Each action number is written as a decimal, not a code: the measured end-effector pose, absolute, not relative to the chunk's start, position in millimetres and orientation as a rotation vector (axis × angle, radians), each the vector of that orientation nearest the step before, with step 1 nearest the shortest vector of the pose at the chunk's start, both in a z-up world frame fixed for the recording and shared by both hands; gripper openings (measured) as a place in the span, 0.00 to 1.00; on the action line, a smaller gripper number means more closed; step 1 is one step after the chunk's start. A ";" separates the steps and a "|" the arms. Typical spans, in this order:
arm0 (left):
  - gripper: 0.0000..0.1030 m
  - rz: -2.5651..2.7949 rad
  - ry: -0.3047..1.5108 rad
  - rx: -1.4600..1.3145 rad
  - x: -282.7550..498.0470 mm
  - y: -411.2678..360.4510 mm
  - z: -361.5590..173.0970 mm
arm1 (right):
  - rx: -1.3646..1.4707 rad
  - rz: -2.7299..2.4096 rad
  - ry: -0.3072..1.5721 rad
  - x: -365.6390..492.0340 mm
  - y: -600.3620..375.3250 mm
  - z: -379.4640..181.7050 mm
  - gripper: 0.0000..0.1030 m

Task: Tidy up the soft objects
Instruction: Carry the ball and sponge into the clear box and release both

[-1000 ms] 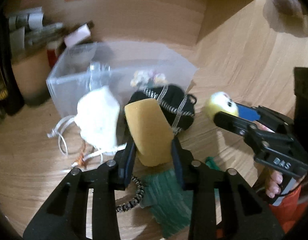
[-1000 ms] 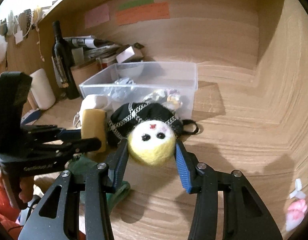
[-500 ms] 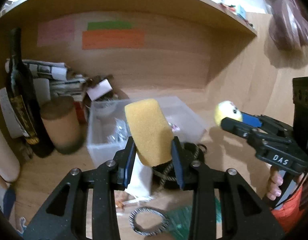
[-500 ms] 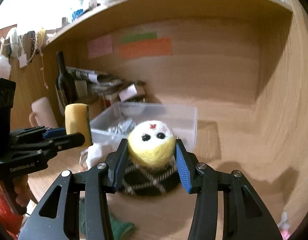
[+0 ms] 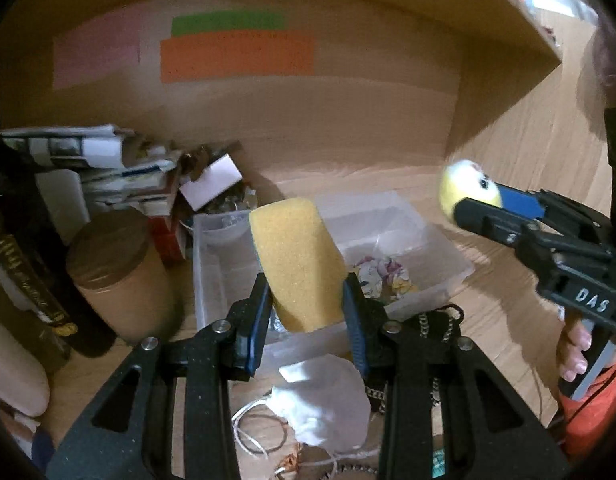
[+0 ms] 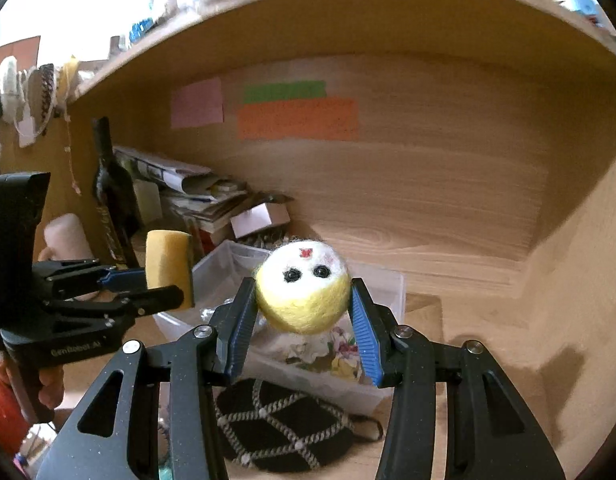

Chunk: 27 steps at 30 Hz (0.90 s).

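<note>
Left gripper [image 5: 306, 306] clamped on a yellow sponge [image 5: 298, 264], held upright above the near edge of the clear plastic bin [image 5: 447, 248]. Right gripper [image 6: 304, 320] closed around a yellow-and-white felt ball [image 6: 304, 290] with two black eyes, raised over the bin's near wall. Only in the left wrist view: a white fluffy pouch [image 5: 323, 400] and loose cords near the bin, a brown cylinder [image 5: 120, 276] at left. Only in the right wrist view: the whole black netted pouch [image 6: 284, 428] lying just in front of the bin, floral fabric [image 6: 335, 356] inside it.
</note>
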<state>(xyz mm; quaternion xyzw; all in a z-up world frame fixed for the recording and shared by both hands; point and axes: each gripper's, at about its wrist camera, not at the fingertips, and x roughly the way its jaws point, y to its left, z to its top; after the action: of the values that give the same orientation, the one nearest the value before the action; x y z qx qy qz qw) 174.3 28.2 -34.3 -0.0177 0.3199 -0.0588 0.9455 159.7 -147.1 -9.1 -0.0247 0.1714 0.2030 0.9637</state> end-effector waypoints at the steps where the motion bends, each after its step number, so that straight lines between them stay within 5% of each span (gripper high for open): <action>1: 0.34 -0.128 0.668 -0.042 180.0 29.2 -37.1 | -0.061 0.410 0.358 165.8 -144.4 -10.9 0.41; 21: 0.35 -0.183 0.847 -0.087 236.8 30.7 -83.0 | -0.076 0.411 0.645 239.2 -117.5 -63.0 0.42; 27: 0.46 -0.172 0.845 -0.082 239.5 32.6 -81.1 | -0.097 0.394 0.651 242.1 -111.2 -64.0 0.50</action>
<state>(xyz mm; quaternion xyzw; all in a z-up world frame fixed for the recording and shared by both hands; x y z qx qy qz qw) 239.5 32.6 -81.1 -0.0399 0.4094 -0.0834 0.9077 242.1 -111.2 -64.0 -0.0473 0.3176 0.1921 0.9274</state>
